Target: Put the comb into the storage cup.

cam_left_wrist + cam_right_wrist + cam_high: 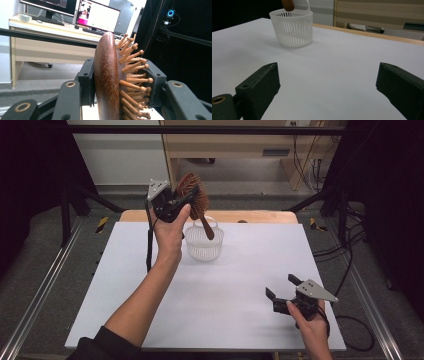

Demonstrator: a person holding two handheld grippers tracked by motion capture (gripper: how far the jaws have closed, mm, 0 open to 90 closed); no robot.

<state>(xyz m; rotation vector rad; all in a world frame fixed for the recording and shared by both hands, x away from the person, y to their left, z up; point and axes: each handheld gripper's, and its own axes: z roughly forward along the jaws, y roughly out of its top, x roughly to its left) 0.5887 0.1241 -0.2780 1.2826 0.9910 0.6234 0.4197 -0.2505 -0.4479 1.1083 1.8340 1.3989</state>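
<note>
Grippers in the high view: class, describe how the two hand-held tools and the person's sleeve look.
Both tools, left and right, are black two-jaw frames, each topped by a grey three-cornered plate. A black cable trails from the left one. A dark sleeve covers the left upper forearm.

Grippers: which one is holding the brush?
The left gripper, raised above the white basket, is shut on the wooden hairbrush. The right gripper is open and holds nothing.

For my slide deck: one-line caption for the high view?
Left gripper holds a brown wooden hairbrush above a white slotted plastic basket; right gripper rests open.
</note>
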